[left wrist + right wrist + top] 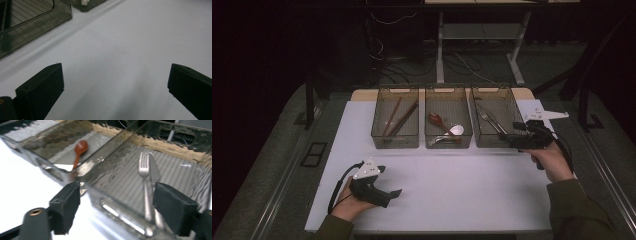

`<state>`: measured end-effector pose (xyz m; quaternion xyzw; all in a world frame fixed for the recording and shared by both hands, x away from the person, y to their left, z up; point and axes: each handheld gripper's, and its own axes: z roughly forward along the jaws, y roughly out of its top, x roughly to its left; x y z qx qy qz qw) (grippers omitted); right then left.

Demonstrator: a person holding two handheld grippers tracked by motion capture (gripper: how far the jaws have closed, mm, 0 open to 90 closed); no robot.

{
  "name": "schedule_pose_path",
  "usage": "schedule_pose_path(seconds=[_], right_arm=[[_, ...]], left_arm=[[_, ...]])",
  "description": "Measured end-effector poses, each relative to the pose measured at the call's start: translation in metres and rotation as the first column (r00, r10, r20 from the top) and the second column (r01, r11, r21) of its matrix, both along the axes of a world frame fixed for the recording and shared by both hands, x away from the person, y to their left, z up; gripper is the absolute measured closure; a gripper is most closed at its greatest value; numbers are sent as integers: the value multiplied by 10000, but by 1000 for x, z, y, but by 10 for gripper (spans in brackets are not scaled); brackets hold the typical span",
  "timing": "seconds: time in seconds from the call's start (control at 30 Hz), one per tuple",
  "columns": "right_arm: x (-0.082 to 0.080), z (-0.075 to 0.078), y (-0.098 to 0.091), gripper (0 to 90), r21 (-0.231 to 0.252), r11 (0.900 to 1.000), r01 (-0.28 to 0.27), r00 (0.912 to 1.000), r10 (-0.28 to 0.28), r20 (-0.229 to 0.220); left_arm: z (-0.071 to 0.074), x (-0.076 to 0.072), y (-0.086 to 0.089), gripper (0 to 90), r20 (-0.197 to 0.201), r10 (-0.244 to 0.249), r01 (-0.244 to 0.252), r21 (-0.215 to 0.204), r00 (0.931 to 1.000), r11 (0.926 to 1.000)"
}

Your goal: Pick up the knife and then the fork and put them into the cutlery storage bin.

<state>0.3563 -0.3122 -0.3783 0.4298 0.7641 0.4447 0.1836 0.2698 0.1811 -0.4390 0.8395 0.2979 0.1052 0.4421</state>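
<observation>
Right gripper (117, 205): jaws are standing wide apart with nothing pressed between the pads. They are hovering over the near wall of the right bin (125, 217), astride its handle slot. Inside that bin a fork (144, 170) and a knife (153, 171) are lying side by side on the ribbed floor, handles toward the jaws, touching or nearly so. The fork's handle is passing just inside the right-hand pad; contact cannot be told.

In the middle bin (50, 142) a red-brown spoon (80, 147) is lying next to a pale spoon (455, 130).

Left gripper (115, 82): jaws are gaping wide, nothing between them, with only the white table (130, 50) beneath. In the high view it is resting low at the near left (396, 193), well apart from all bins.

The left bin (395, 117) is holding chopsticks (401, 119).
</observation>
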Motion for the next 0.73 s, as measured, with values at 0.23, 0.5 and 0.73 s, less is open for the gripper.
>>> schedule_pose_path(seconds=[0.23, 0.5, 0.73], right_arm=[[-43, -24, 6, 172, 209, 9987, -460, 9989, 459, 58], [-77, -51, 6, 172, 416, 9966, -704, 9974, 709, -88], [-93, -62, 3, 172, 446, 9964, -717, 9969, 731, -291]], left_arm=[[0, 0, -1, 0, 20, -62, 62, -57, 10000, 10000], [1, -1, 0, 0, 104, -35, 35, -43, 9999, 10000], [0, 0, -1, 0, 95, -94, 95, -43, 9999, 9999]])
